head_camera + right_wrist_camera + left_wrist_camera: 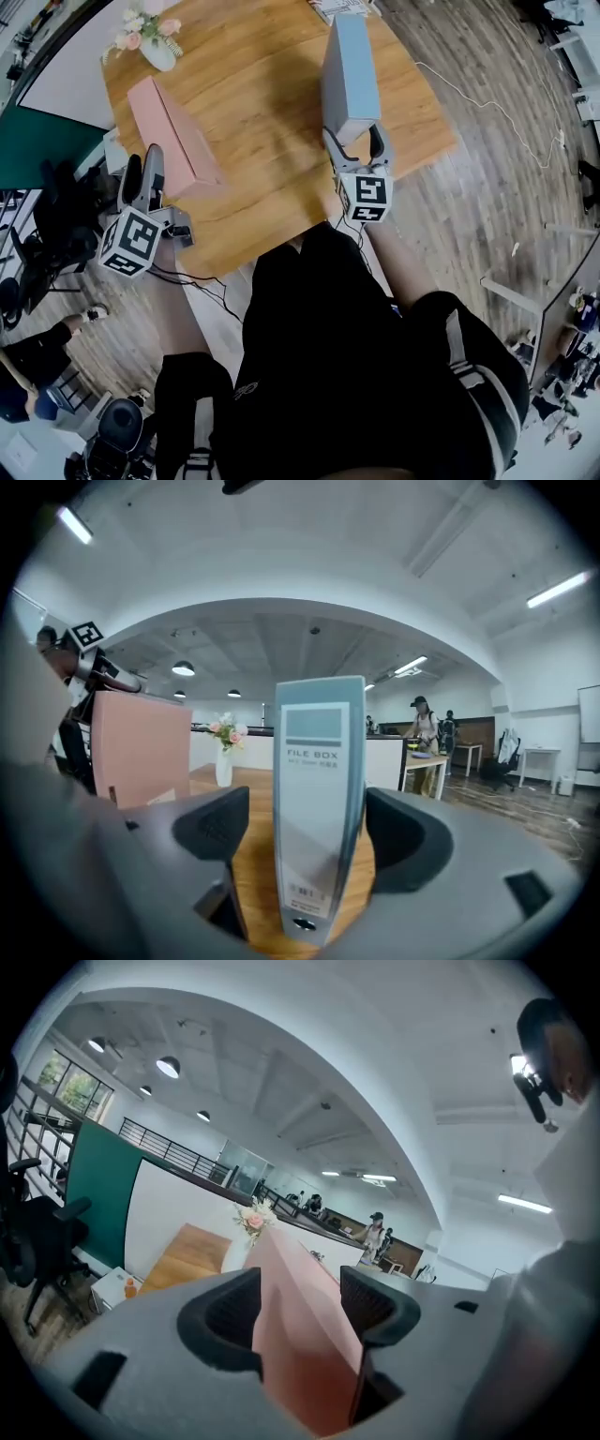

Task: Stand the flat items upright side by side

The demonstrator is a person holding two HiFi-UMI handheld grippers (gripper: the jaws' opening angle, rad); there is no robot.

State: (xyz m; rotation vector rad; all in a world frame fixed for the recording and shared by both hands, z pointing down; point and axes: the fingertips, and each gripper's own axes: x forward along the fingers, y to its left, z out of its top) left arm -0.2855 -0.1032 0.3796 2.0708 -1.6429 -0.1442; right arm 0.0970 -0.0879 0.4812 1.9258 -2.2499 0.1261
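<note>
The left gripper [301, 1296] pinched the pink file box [174, 137], while the right gripper [309, 816] stood spread loosely around the upright blue file box [320, 752].

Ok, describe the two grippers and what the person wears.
The left gripper and right gripper are grey, with dark padded jaws. Each carries a white cube printed with black square markers. A thin black cable trails from the left one. The person wears black clothes.
</note>
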